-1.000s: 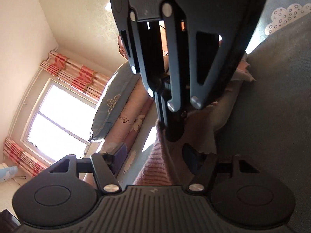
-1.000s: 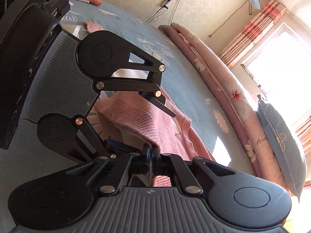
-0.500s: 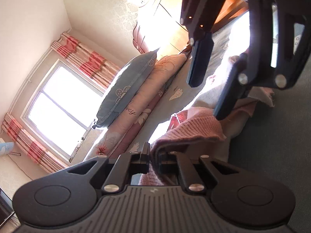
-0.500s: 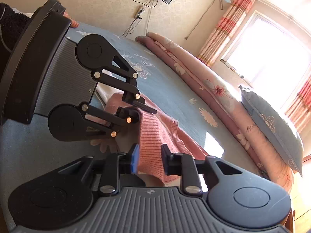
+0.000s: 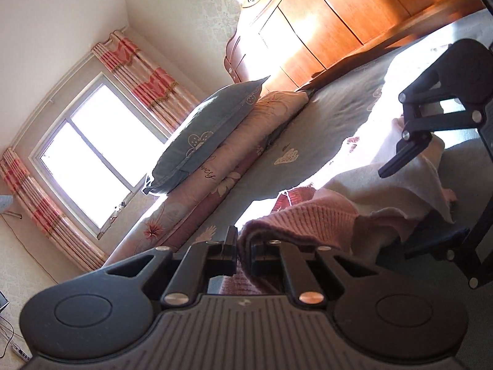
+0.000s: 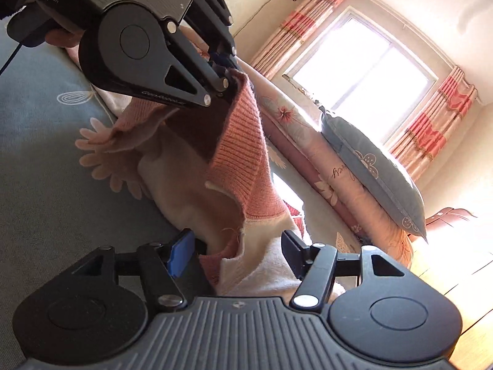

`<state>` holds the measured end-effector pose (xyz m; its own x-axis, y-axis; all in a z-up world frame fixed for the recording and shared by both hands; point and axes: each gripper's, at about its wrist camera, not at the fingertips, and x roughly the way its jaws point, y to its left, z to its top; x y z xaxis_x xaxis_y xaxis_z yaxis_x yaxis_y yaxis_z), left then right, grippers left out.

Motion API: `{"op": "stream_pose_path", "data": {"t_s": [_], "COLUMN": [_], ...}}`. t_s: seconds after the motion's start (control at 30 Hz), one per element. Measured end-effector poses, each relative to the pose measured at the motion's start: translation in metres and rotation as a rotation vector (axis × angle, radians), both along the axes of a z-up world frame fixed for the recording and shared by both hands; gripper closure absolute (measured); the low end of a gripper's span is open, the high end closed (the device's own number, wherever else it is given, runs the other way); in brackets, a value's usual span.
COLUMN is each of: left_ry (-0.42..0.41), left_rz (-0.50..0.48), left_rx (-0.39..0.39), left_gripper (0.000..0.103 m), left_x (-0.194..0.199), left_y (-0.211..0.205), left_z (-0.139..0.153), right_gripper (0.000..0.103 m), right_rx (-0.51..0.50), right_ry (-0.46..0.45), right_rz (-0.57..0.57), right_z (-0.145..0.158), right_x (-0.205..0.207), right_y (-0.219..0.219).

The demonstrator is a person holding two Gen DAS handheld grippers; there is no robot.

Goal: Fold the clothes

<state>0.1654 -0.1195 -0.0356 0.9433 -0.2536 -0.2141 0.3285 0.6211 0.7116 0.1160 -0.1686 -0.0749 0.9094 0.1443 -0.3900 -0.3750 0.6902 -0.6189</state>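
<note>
The left gripper (image 5: 245,248), a black two-finger tool at the bottom centre of the left wrist view, is clamping a fold of the pink ribbed knit sweater (image 5: 311,219), its pads pressed together on the cloth. In the right wrist view the same gripper (image 6: 229,74) is sitting in the upper left of the frame, holding the ribbed pink edge (image 6: 243,141) up so that the sweater is hanging down from it towards the lower centre.

The right gripper (image 6: 238,251), at the bottom centre of its own view, is opening its jaws; the blue-padded finger (image 6: 180,254) and the black finger (image 6: 294,252) are standing well apart, and the cream and pink lower part of the sweater is lying between them without being pressed. In the left wrist view that gripper (image 5: 431,203) is showing at the right edge, over the pale part of the garment.

The sweater is resting on a grey-blue patterned bed sheet (image 6: 40,191). Along the far side of the bed a rolled pink floral quilt (image 5: 222,178) is lying with a grey-blue flower-printed pillow (image 5: 209,132) on top, below a bright window (image 6: 360,67) with pink striped curtains (image 6: 431,129).
</note>
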Motion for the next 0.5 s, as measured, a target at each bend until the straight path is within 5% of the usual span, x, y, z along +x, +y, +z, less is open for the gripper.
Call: {"op": "stream_pose_path", "data": {"t_s": [0.17, 0.23, 0.27, 0.5], "left_ry": [0.003, 0.013, 0.015, -0.003], "left_rz": [-0.004, -0.007, -0.008, -0.007], "left_rx": [-0.02, -0.021, -0.019, 0.001], "left_gripper": [0.096, 0.096, 0.096, 0.097], "left_x": [0.0, 0.0, -0.001, -0.018], "left_y": [0.004, 0.007, 0.007, 0.015], "left_z": [0.004, 0.004, 0.004, 0.013], "right_gripper": [0.042, 0.062, 0.081, 0.092], "right_rx": [-0.085, -0.109, -0.122, -0.105], "right_ry": [0.032, 0.019, 0.013, 0.033], "right_rz": [-0.077, -0.077, -0.073, -0.009], "right_z": [-0.034, -0.033, -0.031, 0.011], "right_x": [0.015, 0.013, 0.013, 0.004], "right_y": [0.002, -0.001, -0.002, -0.019]}}
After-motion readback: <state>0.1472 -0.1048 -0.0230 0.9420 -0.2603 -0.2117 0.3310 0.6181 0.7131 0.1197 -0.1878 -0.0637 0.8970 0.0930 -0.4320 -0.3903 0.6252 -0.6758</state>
